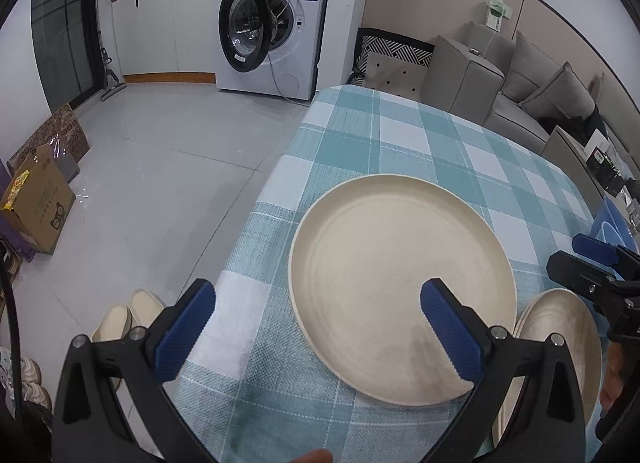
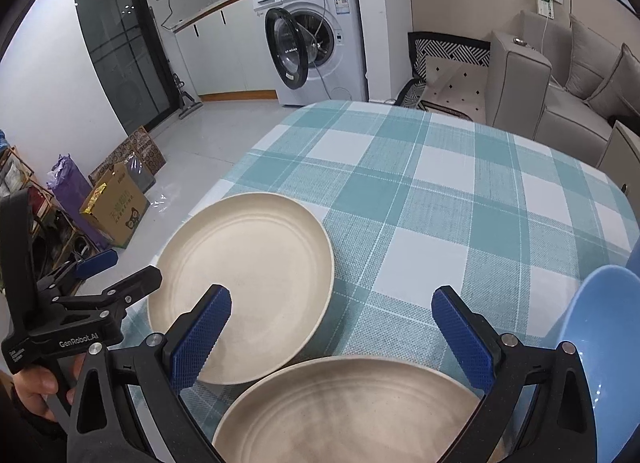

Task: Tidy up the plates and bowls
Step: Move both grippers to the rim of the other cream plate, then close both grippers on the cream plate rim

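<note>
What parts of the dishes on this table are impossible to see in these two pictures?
- Near plate: its closest edge is cut off by the frame bottom in the right wrist view, and partly behind the gripper body in the left wrist view.
- Blue bowl: cut by the right frame edge in both views, so its full shape stays unclear.

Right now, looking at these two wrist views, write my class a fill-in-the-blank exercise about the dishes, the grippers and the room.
1. The two cream plates lie on a ____ tablecloth.
2. Both the left gripper and the right gripper have their jaws ____.
3. The bowl at the right edge is ____ in colour.
4. The washing machine door stands ____.

Missing words: checked; open; blue; open
</note>
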### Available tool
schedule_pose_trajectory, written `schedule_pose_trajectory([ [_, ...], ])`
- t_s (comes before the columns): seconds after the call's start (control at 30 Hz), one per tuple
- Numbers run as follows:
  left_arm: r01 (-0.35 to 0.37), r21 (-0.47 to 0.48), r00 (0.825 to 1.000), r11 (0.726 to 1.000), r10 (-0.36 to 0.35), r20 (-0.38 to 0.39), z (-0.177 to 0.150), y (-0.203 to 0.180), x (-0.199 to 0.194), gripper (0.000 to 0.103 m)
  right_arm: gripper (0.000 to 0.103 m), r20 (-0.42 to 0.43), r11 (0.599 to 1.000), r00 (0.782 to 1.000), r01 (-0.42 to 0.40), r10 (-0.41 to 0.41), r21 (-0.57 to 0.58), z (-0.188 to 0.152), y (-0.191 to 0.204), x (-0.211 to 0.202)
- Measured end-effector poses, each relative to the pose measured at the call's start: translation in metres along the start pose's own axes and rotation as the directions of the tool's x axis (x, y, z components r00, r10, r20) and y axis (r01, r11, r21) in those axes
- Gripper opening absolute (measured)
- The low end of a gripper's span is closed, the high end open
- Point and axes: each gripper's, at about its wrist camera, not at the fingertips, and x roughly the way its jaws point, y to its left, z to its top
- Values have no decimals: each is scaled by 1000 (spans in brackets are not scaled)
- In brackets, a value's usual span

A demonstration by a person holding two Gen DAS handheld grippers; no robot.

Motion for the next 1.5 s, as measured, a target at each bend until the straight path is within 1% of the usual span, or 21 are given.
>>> schedule_pose_trajectory([
  [0.07, 0, -1, 1000, 1000, 0, -9, -1, 2, 4, 102, 102, -19, 1000, 1000, -6, 6, 2, 0, 0, 7],
  [0.27, 29, -10, 999, 1000, -30, -40, -4, 5, 15, 99, 101, -65, 1000, 998, -26, 25, -14, 0, 5, 28],
  [0.37, 32, -12, 998, 999, -32, -61, -6, 6, 20, 94, 94, -84, 999, 996, -20, 18, -28, -1, 7, 37],
  [0.43, 34, -10, 997, 999, -35, -70, -8, 7, 23, 93, 84, -104, 999, 994, -22, 18, -35, -1, 7, 44],
  [0.5, 32, -1, 996, 999, -32, -82, -10, 6, 25, 86, 82, -114, 999, 994, -10, 5, -41, -2, 7, 50],
  [0.57, 33, 2, 995, 999, -33, -90, -11, 5, 27, 85, 82, -121, 999, 993, -4, -2, -42, -3, 6, 53],
  [0.73, 40, 13, 994, 999, -38, -99, -13, 3, 29, 84, 73, -137, 999, 991, 0, -7, -48, -4, 5, 61],
  [0.8, 36, 19, 994, 999, -34, -104, -14, 2, 30, 74, 68, -145, 999, 989, -1, -7, -54, -5, 6, 63],
  [0.87, 42, 20, 993, 999, -39, -115, -15, 2, 31, 69, 63, -154, 998, 988, -5, -5, -66, -6, 9, 65],
  [0.93, 44, 21, 992, 999, -42, -119, -15, 2, 32, 67, 60, -160, 997, 987, -6, -6, -73, -8, 11, 66],
  [1.03, 50, 26, 991, 998, -46, -122, -16, 1, 31, 61, 56, -163, 997, 987, -14, 0, -80, -9, 13, 67],
  [1.1, 54, 31, 991, 998, -50, -123, -16, 1, 30, 54, 53, -165, 996, 986, -13, -2, -88, -10, 14, 67],
  [1.17, 57, 33, 991, 998, -52, -125, -16, 1, 30, 51, 51, -163, 995, 987, -8, -8, -96, -11, 15, 67],
  [1.3, 52, 43, 992, 998, -46, -119, -17, 1, 28, 39, 39, -161, 994, 987, -1, -17, -113, -12, 17, 66],
  [1.5, 41, 51, 993, 998, -35, -115, -17, 2, 28, 29, 27, -159, 990, 987, 12, -34, -138, -16, 20, 66],
])
